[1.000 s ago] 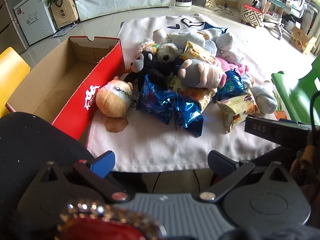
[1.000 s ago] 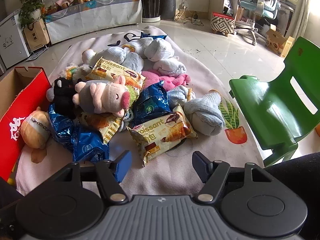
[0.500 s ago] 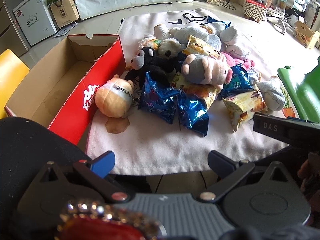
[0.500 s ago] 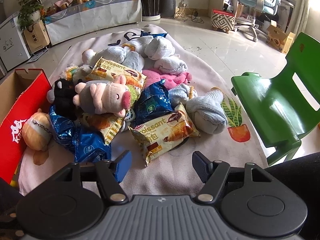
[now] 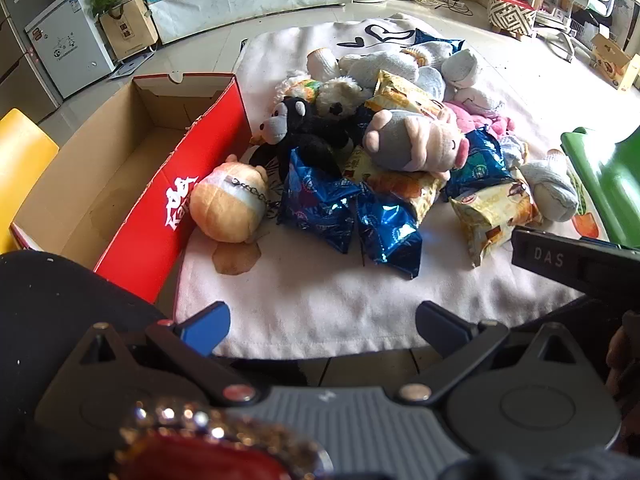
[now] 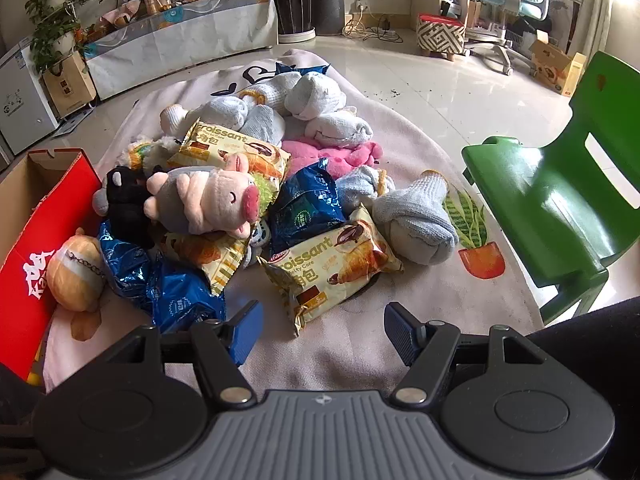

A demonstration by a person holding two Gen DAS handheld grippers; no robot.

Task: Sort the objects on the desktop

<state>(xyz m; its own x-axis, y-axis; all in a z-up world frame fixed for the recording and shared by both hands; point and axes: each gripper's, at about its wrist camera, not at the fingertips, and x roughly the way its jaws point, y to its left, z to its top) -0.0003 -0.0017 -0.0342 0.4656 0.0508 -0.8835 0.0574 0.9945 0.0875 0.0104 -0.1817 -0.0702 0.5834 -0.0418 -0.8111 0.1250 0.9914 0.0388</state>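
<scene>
A pile of plush toys, snack packs and rolled socks lies on a pale blanket (image 5: 320, 296). It holds a grey-pink pig plush (image 5: 416, 142), a black monkey plush (image 5: 308, 128), an orange round plush (image 5: 228, 208), blue foil packs (image 5: 352, 216) and a croissant pack (image 6: 332, 268). An open red cardboard box (image 5: 120, 184) stands left of the pile. My left gripper (image 5: 322, 320) is open and empty above the blanket's near edge. My right gripper (image 6: 322, 328) is open and empty just short of the croissant pack.
A green plastic chair (image 6: 560, 200) stands right of the blanket. A yellow chair (image 5: 20, 160) sits left of the box. Grey rolled socks (image 6: 416, 220) lie near the green chair. The right gripper's body (image 5: 576, 264) shows at the left view's right edge.
Both grippers have moved slightly forward towards the pile. Both stay open and empty.
</scene>
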